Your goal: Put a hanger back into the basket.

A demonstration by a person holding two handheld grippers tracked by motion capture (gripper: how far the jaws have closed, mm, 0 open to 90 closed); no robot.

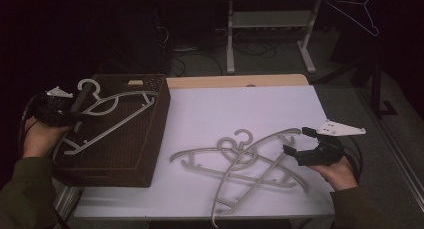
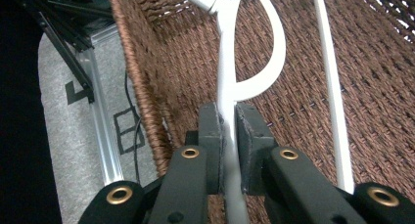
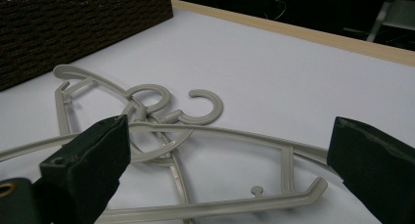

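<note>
**Dim room, white table: 1 hanger going into the basket, 2 left**

Dark room, desk legs and cables in the background, a spare hanger outline hanging at the far right. Work surface is a white table with a wood strip along the far edge.

Left gripper is clamped tight on a pale plastic hanger. In the left gripper view the pads pinch the hanger's thin neck just below the hook loop, so the body swings out ahead of the jaws. The hanger sits slanted over the brown wicker basket at the table's left edge, hook toward the far-left corner. Gripping at the neck looks deliberate: the long arms stay free to drop inside the basket walls. Can't tell if the hanger already rests on the basket floor.

Right gripper has its jaws spread wide, nothing between the pads. It hovers at the right end of 2 crossed hangers lying flat on the table, hooks overlapping near the middle. In the right gripper view the upper hanger's arm runs across the gap between the jaws, so it reads as lined up for the next pick.

My read: 1 of 3 nearly stowed. Risk: tangled hooks may drag both hangers up together.
</note>
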